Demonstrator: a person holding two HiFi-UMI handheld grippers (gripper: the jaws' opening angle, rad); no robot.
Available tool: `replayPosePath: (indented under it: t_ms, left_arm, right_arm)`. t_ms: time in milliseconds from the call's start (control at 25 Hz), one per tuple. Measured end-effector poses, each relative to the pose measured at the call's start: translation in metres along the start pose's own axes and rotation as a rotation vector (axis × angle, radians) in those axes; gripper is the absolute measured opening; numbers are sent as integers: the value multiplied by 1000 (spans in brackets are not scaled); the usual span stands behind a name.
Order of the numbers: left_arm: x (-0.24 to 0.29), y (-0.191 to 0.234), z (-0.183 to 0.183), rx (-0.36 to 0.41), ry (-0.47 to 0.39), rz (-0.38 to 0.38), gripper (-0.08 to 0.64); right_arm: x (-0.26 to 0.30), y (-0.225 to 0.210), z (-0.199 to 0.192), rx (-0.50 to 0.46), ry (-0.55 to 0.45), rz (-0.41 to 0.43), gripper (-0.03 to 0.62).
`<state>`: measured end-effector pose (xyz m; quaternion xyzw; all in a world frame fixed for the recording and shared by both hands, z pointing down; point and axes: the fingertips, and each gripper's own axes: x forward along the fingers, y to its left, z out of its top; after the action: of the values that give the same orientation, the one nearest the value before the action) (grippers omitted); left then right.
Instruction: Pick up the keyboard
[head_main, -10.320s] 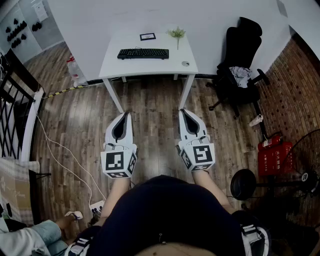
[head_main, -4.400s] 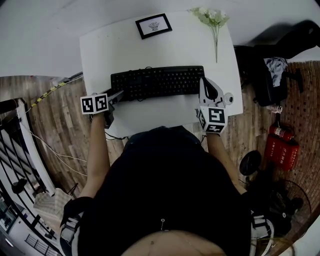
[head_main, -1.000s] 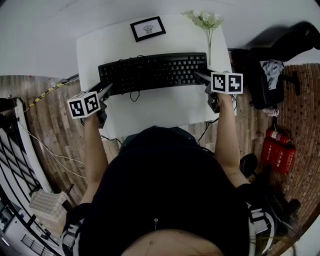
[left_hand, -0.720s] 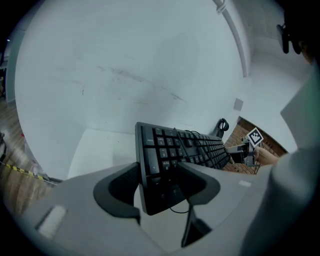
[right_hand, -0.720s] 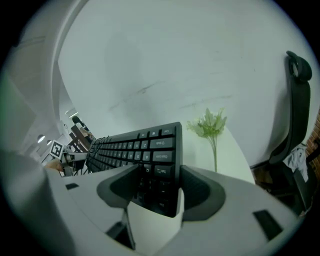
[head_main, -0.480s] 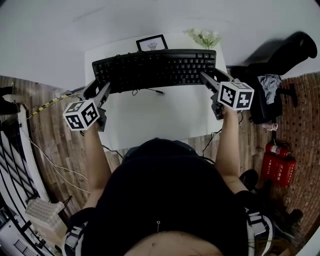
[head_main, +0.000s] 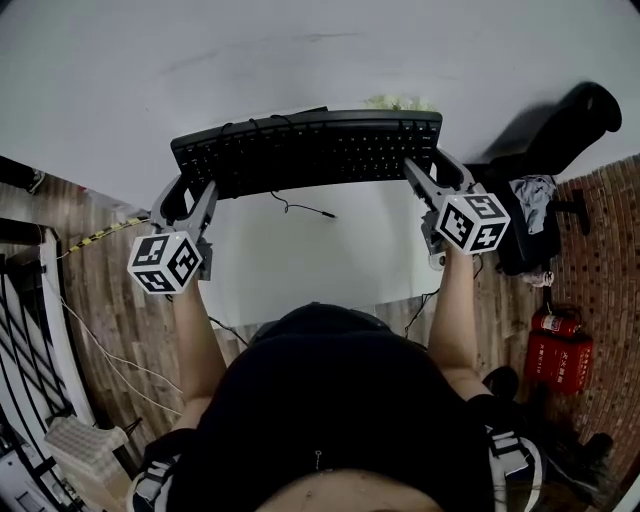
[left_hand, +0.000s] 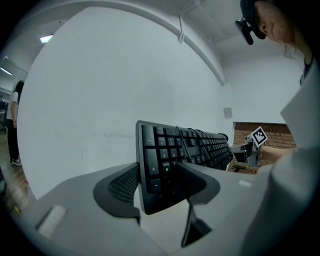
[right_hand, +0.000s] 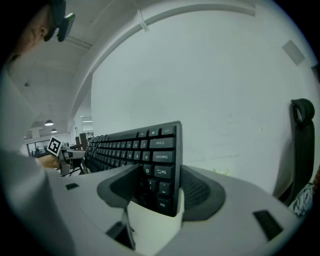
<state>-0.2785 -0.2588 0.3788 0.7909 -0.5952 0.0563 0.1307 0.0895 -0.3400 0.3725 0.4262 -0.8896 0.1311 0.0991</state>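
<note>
While clamped across one short end apiece: left tongs (head_main: 186, 192) on the numpad end, right tongs (head_main: 425, 172) on the Caps Lock end of the keyboard (head_main: 310, 150). Held in the air above the white counter (head_main: 330, 262), cable (head_main: 300, 208) dangling beneath. Judged light and rigid, with no sag visible end to end. Expect give from keys (right_hand: 159, 156) under the grip and some slip on smooth plastic. Best taken deep at both ends, with an even squeeze.

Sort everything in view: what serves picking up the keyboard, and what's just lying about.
For the job: keyboard; left tongs and right tongs, each clamped on one end.
Lying about: white desk; flowers; office chair; red fire extinguisher.
</note>
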Motion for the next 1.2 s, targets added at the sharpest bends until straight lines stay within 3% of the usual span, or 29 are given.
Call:
replayPosePath:
  t_ms: [640, 880, 1200]
  left_arm:
    - [-30, -11, 42, 174, -222, 65, 252]
    - [-38, -14, 36, 204, -267, 76, 252]
    - [-41, -18, 8, 205, -261, 86, 250]
  right_arm:
    - [-24, 19, 42, -162, -261, -9, 270]
    - [-31, 23, 36, -186, -320, -8, 270]
    - [-32, 21, 9, -187, -319, -4, 270]
